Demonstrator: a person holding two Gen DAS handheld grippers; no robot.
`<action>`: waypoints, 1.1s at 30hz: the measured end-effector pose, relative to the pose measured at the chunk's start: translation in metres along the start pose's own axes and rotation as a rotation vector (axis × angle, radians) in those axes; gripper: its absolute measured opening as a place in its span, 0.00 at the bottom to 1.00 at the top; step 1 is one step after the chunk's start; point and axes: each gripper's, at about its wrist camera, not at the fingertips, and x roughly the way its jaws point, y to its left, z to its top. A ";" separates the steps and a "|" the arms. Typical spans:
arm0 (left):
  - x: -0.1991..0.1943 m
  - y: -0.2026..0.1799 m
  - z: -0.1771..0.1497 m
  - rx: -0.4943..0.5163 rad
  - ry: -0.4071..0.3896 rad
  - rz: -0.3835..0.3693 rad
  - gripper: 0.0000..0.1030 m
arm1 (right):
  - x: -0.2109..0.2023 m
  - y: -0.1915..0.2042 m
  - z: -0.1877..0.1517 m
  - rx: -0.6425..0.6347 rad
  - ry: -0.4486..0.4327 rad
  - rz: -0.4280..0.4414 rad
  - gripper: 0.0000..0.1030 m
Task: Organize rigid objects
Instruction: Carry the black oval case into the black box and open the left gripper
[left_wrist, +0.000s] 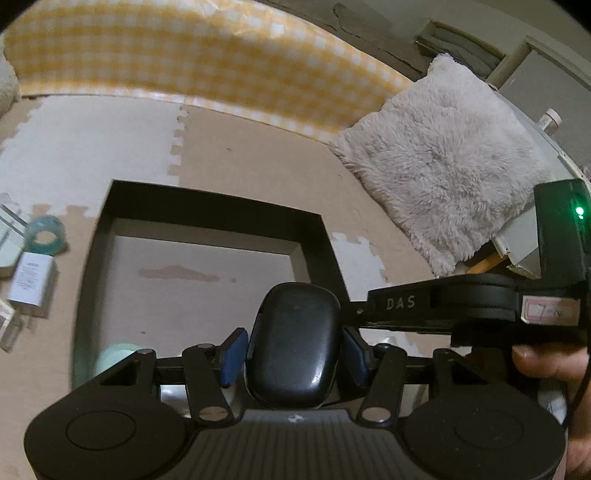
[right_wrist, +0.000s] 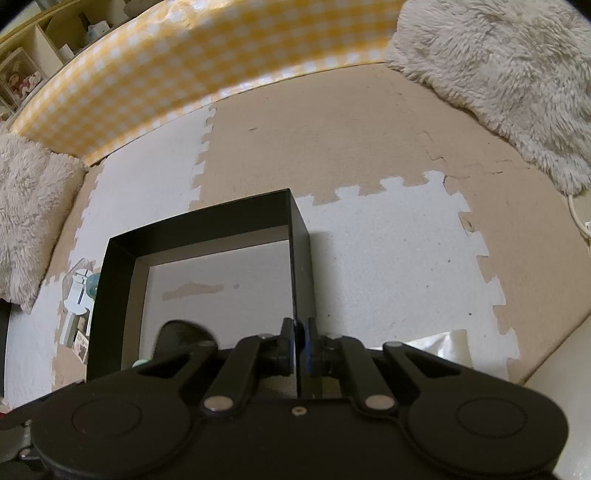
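A black open-topped box (left_wrist: 207, 206) stands on the foam floor mats, its pale bottom mostly bare. My left gripper (left_wrist: 295, 345) hovers over the box's near side, its blue pads shut on a glossy black oval case (left_wrist: 295, 343). A mint-green object (left_wrist: 118, 358) lies in the box's near left corner, half hidden by the gripper. In the right wrist view my right gripper (right_wrist: 301, 326) is shut on the box's (right_wrist: 207, 225) right wall. The black case (right_wrist: 181, 332) shows blurred at the left there. The right gripper (left_wrist: 364, 310) reaches in from the right, with a hand behind it.
Left of the box lie a teal tape roll (left_wrist: 46, 236), a small white carton (left_wrist: 31, 280) and other small packages (right_wrist: 79, 291). Fluffy cushions (left_wrist: 443, 177) (right_wrist: 29, 206) flank the mats. A yellow checked cover (left_wrist: 184, 62) runs along the back. White paper (right_wrist: 443, 343) lies right of the box.
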 end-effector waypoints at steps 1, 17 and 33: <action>0.003 -0.002 0.001 -0.003 0.003 -0.002 0.54 | 0.000 0.000 0.000 0.002 0.000 0.001 0.06; 0.014 -0.013 -0.001 0.044 0.048 0.040 0.77 | 0.001 -0.001 0.000 0.005 0.000 0.005 0.06; -0.005 -0.028 -0.006 0.194 0.041 0.084 0.99 | 0.001 -0.001 0.000 0.004 -0.001 0.005 0.06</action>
